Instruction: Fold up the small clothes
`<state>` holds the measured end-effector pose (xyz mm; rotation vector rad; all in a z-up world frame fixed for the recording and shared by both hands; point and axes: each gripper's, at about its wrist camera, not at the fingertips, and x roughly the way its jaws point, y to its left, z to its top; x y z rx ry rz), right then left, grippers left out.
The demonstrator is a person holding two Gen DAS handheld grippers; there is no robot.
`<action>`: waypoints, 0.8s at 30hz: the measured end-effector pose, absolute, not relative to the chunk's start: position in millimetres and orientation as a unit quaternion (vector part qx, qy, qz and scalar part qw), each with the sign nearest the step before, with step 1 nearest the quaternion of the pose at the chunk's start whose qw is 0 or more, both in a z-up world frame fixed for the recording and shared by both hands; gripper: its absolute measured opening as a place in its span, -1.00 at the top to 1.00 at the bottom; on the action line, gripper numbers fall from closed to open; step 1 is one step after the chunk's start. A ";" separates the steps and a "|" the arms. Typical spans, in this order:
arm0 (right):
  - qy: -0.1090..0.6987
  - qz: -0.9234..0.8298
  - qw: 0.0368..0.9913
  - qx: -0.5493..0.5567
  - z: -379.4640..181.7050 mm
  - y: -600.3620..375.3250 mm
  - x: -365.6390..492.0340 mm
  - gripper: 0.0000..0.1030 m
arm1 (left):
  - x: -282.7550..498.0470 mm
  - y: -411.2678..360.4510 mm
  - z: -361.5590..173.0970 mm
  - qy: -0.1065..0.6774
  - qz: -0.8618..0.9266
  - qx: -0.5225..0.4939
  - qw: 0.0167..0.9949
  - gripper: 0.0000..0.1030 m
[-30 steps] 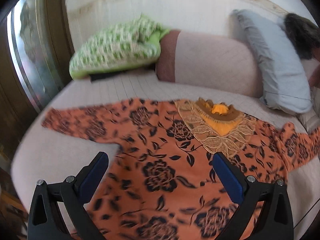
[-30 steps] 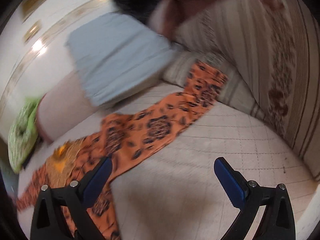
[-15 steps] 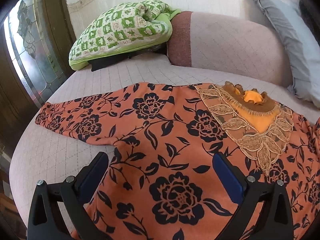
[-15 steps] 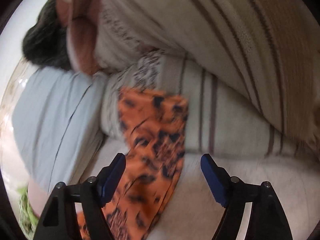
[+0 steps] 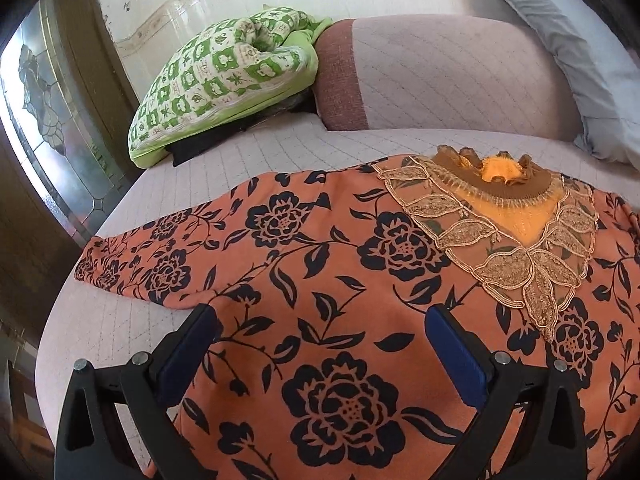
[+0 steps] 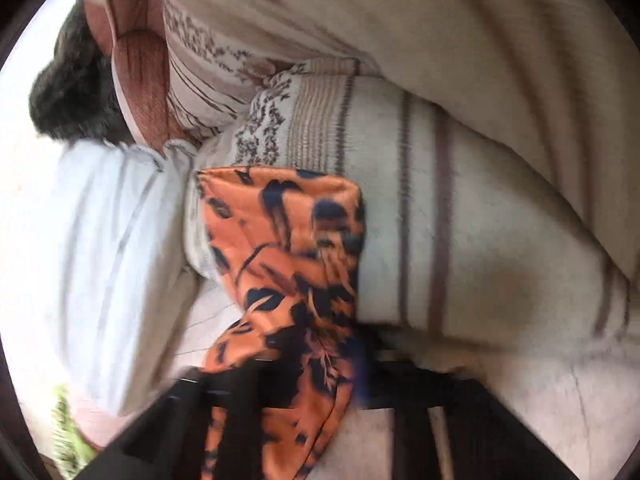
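Observation:
An orange top with black flowers (image 5: 320,280) lies spread flat on the pale bed (image 5: 100,328). Its lace neckline (image 5: 500,220) points to the back, and its left sleeve (image 5: 140,256) stretches to the left. My left gripper (image 5: 320,328) is open and empty, low over the top's body. In the right wrist view my right gripper (image 6: 304,368) is shut on the other sleeve (image 6: 288,240), which bunches between the fingers. The sleeve's cuff rests against a striped blanket (image 6: 460,220). This view is blurred.
A green checked quilt (image 5: 224,80) and a pink bolster (image 5: 440,76) lie at the back of the bed. A grey pillow (image 5: 580,52) is at the back right. A glass door (image 5: 44,120) stands close on the left. A person in striped bedding (image 6: 280,40) lies beside the sleeve.
My right gripper swung to the right sleeve end, moved in and closed on it. My left gripper moved forward and lower over the top and stayed open.

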<state>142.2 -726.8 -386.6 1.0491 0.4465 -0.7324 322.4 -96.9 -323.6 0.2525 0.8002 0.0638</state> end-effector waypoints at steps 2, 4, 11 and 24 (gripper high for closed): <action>0.185 -0.318 0.801 0.472 -368.0 -713.4 139.6 0.90 | 322.0 -91.7 -319.2 0.389 0.030 0.113 0.914 -1.00; 0.176 -0.294 0.818 0.462 -346.5 -700.0 144.6 0.91 | 321.5 -85.9 -313.6 0.387 0.032 0.101 0.916 -1.00; 0.163 -0.166 0.864 0.446 -258.8 -613.4 198.9 0.90 | 327.7 -50.6 -292.9 0.386 0.061 0.055 0.919 -1.00; 0.260 0.104 0.864 0.419 -249.9 -278.7 359.6 0.90 | 350.1 68.8 -270.5 0.380 0.173 -0.031 0.908 -1.00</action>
